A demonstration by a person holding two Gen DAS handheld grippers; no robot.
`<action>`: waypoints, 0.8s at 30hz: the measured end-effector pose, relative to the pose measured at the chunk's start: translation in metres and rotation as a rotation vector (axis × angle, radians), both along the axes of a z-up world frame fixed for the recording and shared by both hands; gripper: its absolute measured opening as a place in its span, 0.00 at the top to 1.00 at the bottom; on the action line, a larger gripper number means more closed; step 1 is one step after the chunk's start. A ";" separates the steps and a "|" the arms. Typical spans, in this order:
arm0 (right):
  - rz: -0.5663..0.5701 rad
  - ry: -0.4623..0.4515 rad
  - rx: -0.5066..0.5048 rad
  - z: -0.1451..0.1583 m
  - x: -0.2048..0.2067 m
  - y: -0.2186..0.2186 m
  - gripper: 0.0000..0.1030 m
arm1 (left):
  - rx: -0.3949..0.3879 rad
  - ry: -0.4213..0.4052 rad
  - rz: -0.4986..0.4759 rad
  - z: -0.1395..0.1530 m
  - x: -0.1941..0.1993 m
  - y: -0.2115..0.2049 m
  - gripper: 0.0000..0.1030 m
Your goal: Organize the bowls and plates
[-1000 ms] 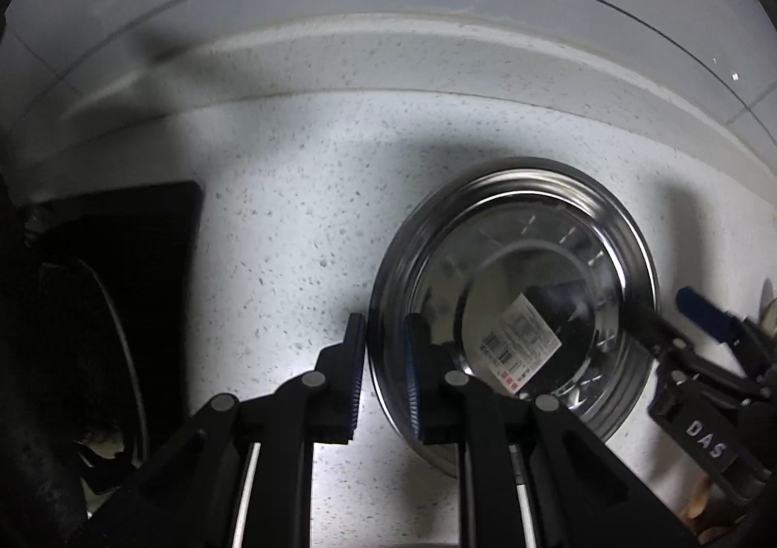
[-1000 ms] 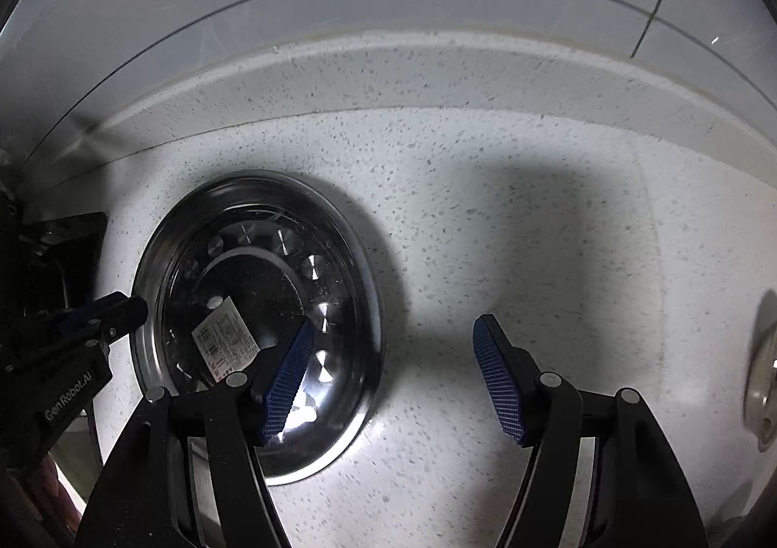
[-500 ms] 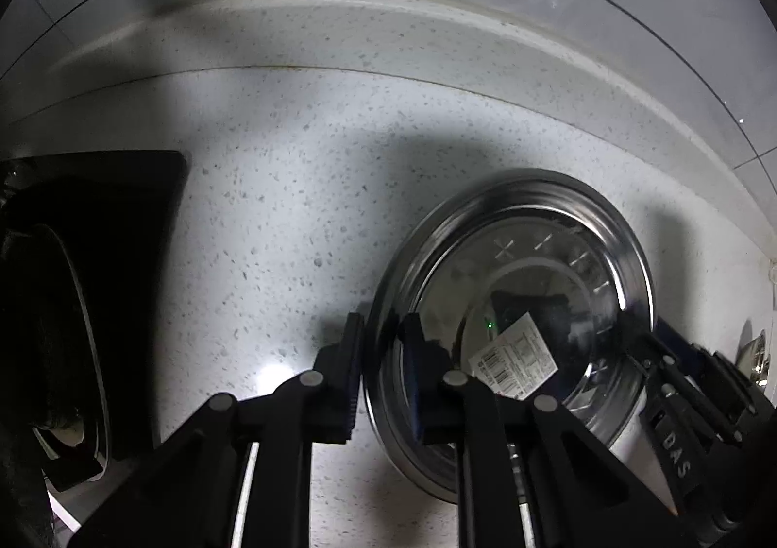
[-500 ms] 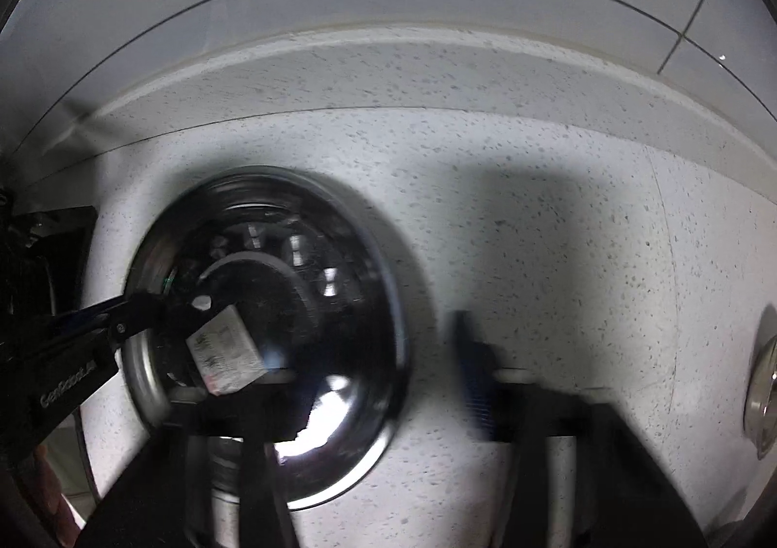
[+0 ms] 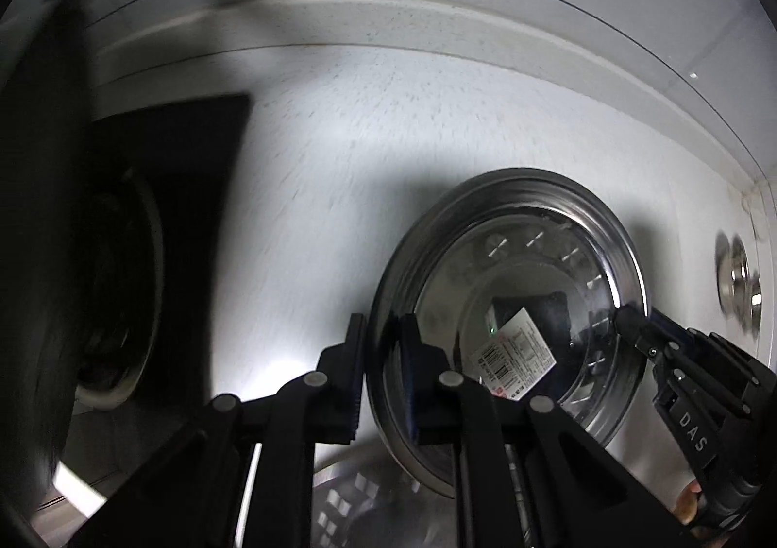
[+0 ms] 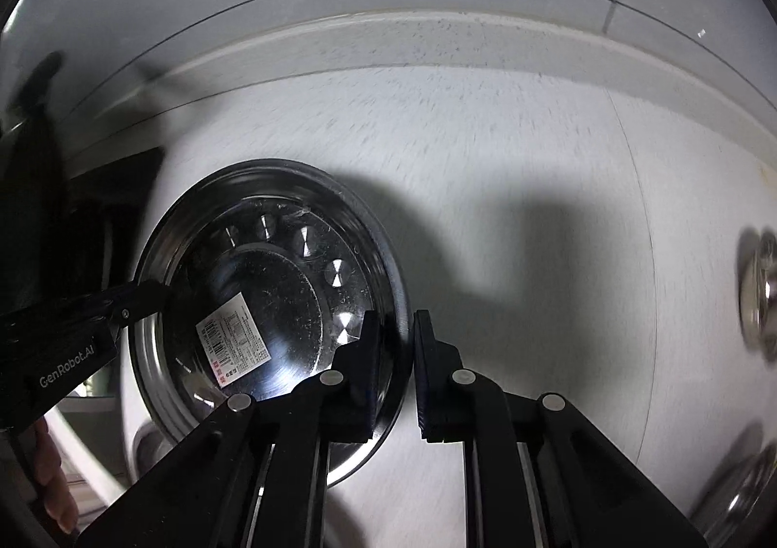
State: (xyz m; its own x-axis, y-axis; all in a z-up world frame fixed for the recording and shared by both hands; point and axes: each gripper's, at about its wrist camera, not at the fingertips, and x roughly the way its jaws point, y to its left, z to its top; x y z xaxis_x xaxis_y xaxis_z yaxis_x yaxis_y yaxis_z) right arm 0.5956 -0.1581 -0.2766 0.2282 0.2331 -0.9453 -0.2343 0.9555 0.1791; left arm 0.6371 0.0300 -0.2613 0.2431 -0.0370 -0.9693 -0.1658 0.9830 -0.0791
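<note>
A round steel plate (image 5: pixel 534 256) with a white barcode label (image 5: pixel 515 353) inside hangs over the white speckled counter (image 5: pixel 388 149), gripped from both sides. My left gripper (image 5: pixel 382 329) pinches its left rim, jaws still closing, pads on the metal. In the right wrist view the same plate (image 6: pixel 272 285) has my right gripper (image 6: pixel 397 324) clamped on its right rim, jaws likewise closing on it. Each view shows the other gripper at the far rim: the right gripper (image 5: pixel 631 319) and the left gripper (image 6: pixel 155 295).
A black hob (image 5: pixel 170 208) with a round ring lies at the left. A round metal fitting (image 5: pixel 738 281) sits at the right, near a raised back ledge (image 6: pixel 437 33). More steel ware (image 5: pixel 349 499) shows below the plate, and another steel piece (image 6: pixel 728 509) at the lower right.
The right gripper has shut on the plate's right rim. Both grippers have risen and moved with the plate, and the counter now shows motion blur.
</note>
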 end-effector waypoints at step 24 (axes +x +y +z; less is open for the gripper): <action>0.112 0.060 0.012 -0.013 -0.122 0.023 0.89 | 0.072 0.020 -0.020 -0.013 -0.136 -0.007 0.87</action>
